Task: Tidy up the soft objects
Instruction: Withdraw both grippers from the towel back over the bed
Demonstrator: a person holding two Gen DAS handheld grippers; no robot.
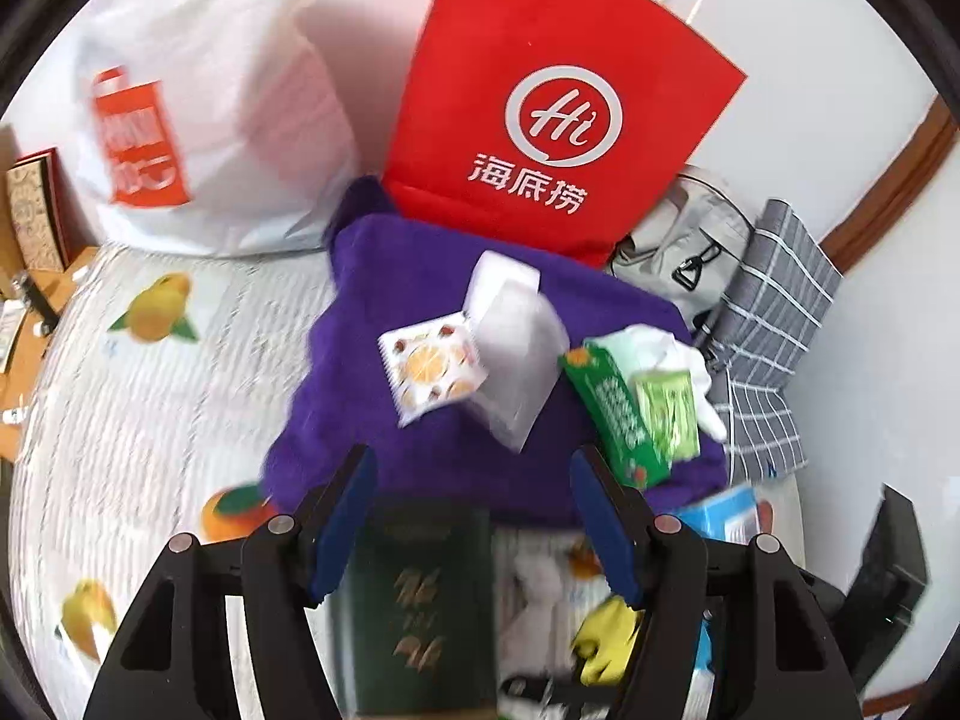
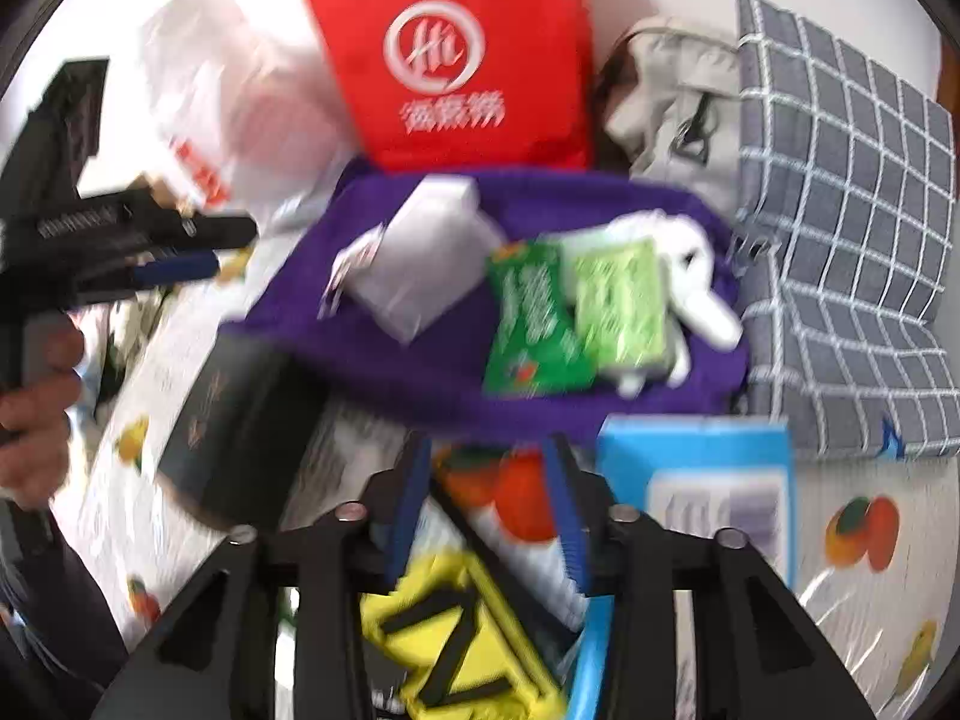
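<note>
Lying rumpled — fuzzy purple cloth (image 1: 420,276), boxy tissue packs (image 1: 630,402).

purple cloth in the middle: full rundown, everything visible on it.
The purple cloth is a deep violet, fuzzy-looking fabric, maybe a towel, lying bunched and loosely folded on the fruit-print bed cover. Its far edge meets the base of the red paper bag. On it lie a white packet, an orange-print sachet and a green tissue pack. A grey checked cloth borders its right side. Neither pair of jaws touches it.
</note>
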